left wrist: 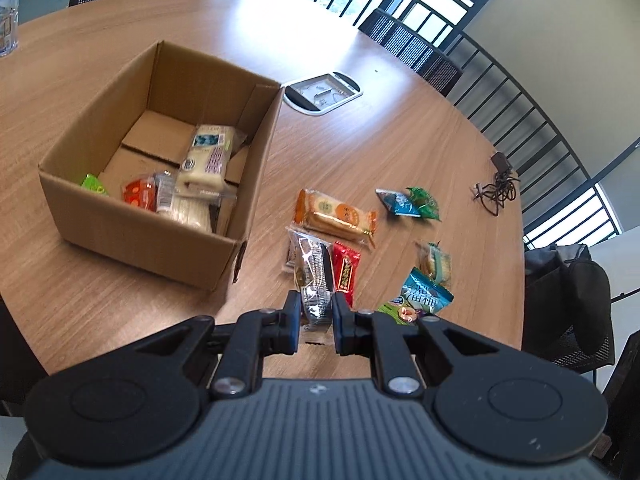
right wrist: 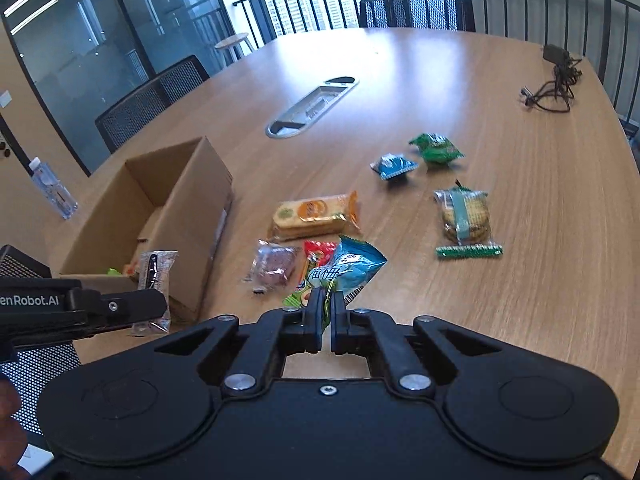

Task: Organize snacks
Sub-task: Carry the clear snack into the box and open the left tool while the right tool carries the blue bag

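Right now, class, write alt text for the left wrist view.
The left gripper grips a clear, silver-black snack packet above a wooden table. A cardboard box with some snacks sits left; more packets lie loose to the right.

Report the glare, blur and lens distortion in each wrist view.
Left wrist view: window glare whitens the far table; fisheye curves the railing; the clear packet in the left gripper is slightly blurred. Right wrist view: paler sheen on the table; the blue packet in the right gripper is soft; edges bend.

Left gripper (left wrist: 316, 312) clamps silver-black packet (left wrist: 316, 280) — cardboard box (left wrist: 140, 232) just left.
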Tool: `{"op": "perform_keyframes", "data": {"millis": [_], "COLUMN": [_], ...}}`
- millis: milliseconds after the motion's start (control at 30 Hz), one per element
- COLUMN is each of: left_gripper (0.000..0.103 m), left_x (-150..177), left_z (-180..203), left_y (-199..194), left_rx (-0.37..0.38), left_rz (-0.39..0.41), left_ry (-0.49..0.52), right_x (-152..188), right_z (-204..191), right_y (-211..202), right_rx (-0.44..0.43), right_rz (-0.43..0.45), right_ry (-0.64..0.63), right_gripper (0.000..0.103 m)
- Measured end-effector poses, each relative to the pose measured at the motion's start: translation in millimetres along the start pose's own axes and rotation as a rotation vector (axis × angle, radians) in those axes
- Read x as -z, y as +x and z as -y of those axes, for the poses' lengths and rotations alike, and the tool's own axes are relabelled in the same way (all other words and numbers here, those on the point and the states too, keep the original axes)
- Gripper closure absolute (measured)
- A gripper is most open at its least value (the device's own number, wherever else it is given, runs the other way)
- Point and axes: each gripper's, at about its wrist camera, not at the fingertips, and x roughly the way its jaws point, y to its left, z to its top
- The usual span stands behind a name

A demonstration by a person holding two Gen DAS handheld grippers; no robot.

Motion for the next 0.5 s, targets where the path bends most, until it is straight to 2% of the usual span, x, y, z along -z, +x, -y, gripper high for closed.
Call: {"op": "perform_keyframes", "data": {"millis": [500], "left_gripper": [0.088], "left_x": [-39], "left_z": [-17], "left_y": [-29], "left_rx": [0.002], "left_rz": [0.068], "left_ry": [0.017], "right_x": [-32], "right_z": [-44], "right_y": [-25], "right_rx": [-0.057], "right_rz": [0.086], "right_ry": [-0.048], "right_gripper": [0.100]}}
